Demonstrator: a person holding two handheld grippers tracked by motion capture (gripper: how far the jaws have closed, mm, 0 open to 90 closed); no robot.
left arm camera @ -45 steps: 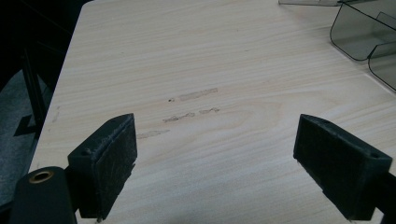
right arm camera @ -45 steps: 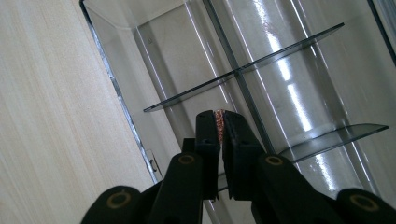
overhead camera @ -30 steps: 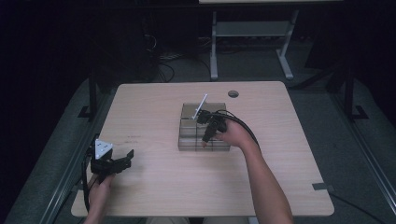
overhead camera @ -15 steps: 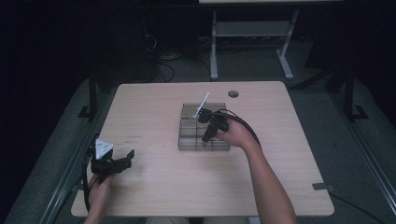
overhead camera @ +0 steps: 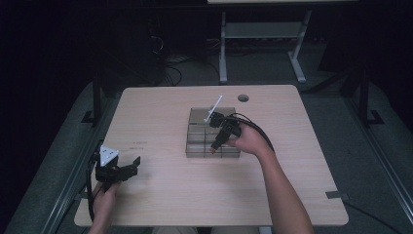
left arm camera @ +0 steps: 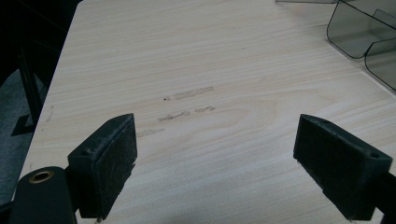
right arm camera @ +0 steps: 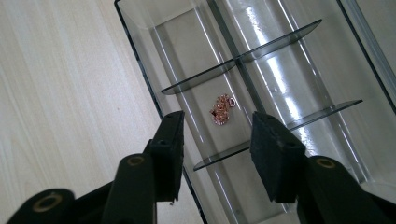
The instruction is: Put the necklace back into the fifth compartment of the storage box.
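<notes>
Overhead, the right tool hangs over the near row of a smoked clear divided tray at mid-bench, its jaws apart and empty. Between them, a small rose-gold trinket lies on the floor of one compartment. Well apart, the left tool rests near the wooden bench's left edge, jaws wide over bare wood

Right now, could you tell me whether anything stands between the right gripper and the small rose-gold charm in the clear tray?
Nothing visible does. The right gripper hangs open above the charm, alone in its tray compartment between two dividers.
</notes>
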